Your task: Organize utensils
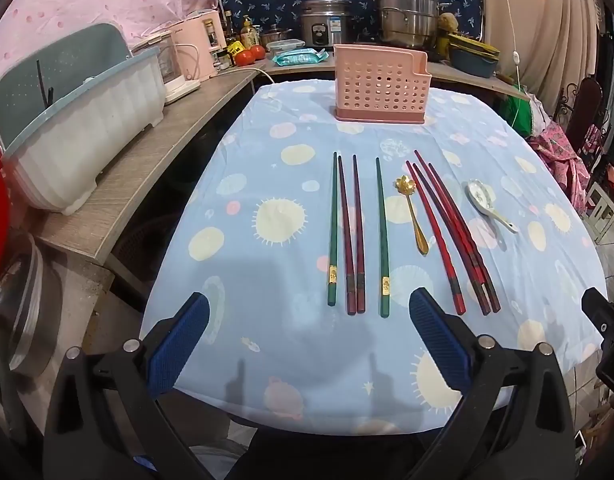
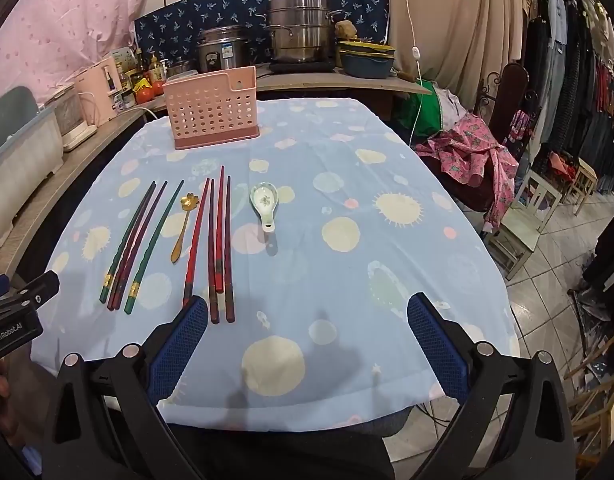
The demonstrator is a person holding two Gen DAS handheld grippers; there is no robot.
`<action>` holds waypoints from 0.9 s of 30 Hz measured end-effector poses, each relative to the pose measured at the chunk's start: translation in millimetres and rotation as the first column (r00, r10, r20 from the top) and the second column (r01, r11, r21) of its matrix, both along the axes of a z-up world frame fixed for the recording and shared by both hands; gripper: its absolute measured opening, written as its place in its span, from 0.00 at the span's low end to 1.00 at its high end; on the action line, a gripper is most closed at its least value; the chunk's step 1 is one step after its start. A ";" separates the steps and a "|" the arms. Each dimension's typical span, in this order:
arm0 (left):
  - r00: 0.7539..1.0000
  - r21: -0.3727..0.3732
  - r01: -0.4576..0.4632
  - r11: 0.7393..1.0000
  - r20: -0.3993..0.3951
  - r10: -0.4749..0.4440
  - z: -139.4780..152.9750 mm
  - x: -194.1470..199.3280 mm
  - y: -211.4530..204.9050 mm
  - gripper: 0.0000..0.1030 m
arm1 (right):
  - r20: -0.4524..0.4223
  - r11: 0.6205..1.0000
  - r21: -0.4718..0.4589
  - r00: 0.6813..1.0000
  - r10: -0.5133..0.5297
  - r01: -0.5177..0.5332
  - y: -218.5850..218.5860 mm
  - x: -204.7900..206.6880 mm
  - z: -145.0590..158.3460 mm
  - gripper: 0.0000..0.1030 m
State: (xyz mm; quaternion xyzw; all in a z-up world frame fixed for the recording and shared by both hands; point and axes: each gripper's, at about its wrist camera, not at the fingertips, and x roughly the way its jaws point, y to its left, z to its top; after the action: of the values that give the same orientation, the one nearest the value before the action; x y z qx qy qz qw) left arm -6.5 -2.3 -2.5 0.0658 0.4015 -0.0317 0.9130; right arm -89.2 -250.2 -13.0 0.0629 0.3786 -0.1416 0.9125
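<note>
Both grippers, left [image 1: 309,336] and right [image 2: 307,334], are hovering with fingers spread and empty; chopsticks [image 1: 357,236] and spoons [image 1: 413,216] are lying mid-bench, the holder [image 1: 381,86] awaiting them at the far edge.

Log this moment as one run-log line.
stage: start | left gripper: open, empty | right gripper: open, empty | chopsticks, gold spoon, ceramic spoon: on tablecloth | pink holder: upright

We list a pink perforated utensil holder [image 1: 382,84], upright and empty at the far end of the bench. Nearer, lying flat in a row: two green chopsticks [image 1: 333,228] flanking two maroon chopsticks [image 1: 351,236], a gold flower-bowled spoon [image 1: 413,212], four red-and-dark chopsticks [image 1: 451,232], and a white ceramic spoon [image 1: 487,204].
</note>
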 end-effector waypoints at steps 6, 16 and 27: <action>1.000 -0.002 -0.001 1.000 0.002 0.001 -0.8 -0.1 -0.3 0.93 | 0.005 1.000 -0.001 1.000 0.004 -0.004 1.9 -2.3 2.1 0.93; 1.000 -0.006 -0.001 1.000 0.000 0.001 -0.8 -1.3 0.0 0.93 | 0.005 1.000 -0.001 1.000 0.004 -0.004 2.2 -3.2 2.7 0.93; 1.000 -0.007 0.000 1.000 0.001 0.000 -0.8 -2.3 -0.5 0.93 | 0.004 1.000 -0.001 1.000 0.003 -0.003 2.0 -2.3 2.2 0.93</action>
State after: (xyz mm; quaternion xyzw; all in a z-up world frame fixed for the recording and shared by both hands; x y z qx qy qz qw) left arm -8.8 -2.7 -3.4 0.0627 0.4010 -0.0329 0.9133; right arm -91.4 -248.2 -10.7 0.0618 0.3770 -0.1402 0.9135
